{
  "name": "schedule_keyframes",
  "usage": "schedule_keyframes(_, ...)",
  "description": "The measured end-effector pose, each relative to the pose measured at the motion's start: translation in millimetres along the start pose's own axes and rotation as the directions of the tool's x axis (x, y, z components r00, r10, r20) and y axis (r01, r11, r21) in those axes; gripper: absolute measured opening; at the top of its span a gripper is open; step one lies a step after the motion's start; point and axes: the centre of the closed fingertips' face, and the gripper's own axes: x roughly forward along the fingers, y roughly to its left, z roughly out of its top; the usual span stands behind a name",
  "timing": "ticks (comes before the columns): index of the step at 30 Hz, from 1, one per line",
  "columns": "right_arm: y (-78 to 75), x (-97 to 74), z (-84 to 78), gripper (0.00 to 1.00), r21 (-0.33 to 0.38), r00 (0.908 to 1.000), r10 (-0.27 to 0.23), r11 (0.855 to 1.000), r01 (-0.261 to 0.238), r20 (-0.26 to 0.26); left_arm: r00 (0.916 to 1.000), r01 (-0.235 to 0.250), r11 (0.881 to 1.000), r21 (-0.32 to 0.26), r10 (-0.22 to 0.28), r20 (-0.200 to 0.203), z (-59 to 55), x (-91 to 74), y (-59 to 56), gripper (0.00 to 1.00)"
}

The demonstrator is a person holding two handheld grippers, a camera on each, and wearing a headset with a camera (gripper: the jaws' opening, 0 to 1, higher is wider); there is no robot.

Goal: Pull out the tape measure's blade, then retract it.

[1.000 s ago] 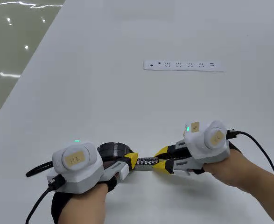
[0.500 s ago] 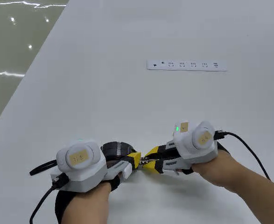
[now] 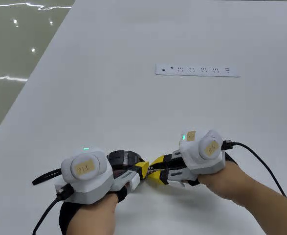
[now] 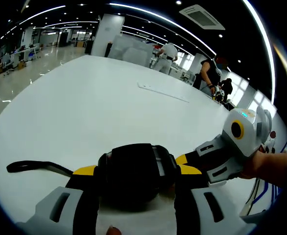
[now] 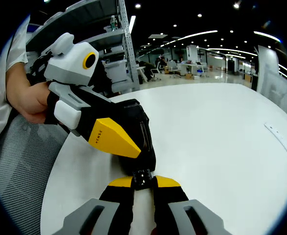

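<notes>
Black tape measure (image 3: 125, 159) at the near part of the white table (image 3: 133, 98), its case clamped between the yellow-tipped jaws of the left gripper (image 3: 139, 169). The blade mouth faces the right gripper (image 3: 155, 170), whose jaws pinch the blade's end hook (image 5: 142, 177); a short stub of blade runs left to right across the head view. Tan stickers on both gripper housings and lettering on a yellow jaw pad are too small to read; a white power strip (image 3: 197, 70) lies well apart up the table, in a large hall with ceiling lights, shelving and glossy floor.
</notes>
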Motion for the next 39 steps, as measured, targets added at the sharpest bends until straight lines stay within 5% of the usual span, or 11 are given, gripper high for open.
schedule_keyframes(22, -1.1, -5.5, 1.7, 0.23, 0.041, 0.9997, -0.024, 0.999, 0.024, 0.005, 0.9998, 0.02, 1.0, 0.001, -0.02, 0.01, 0.4, -3.7, -2.2, 0.63)
schedule_keyframes(39, 3.2, -25.6, 5.6, 0.4, 0.098, 0.9938, -0.105, 0.99, 0.101, 0.037, 0.9984, 0.057, 0.992, 0.114, -0.057, -0.003, -3.5, -27.9, 7.5, 0.7)
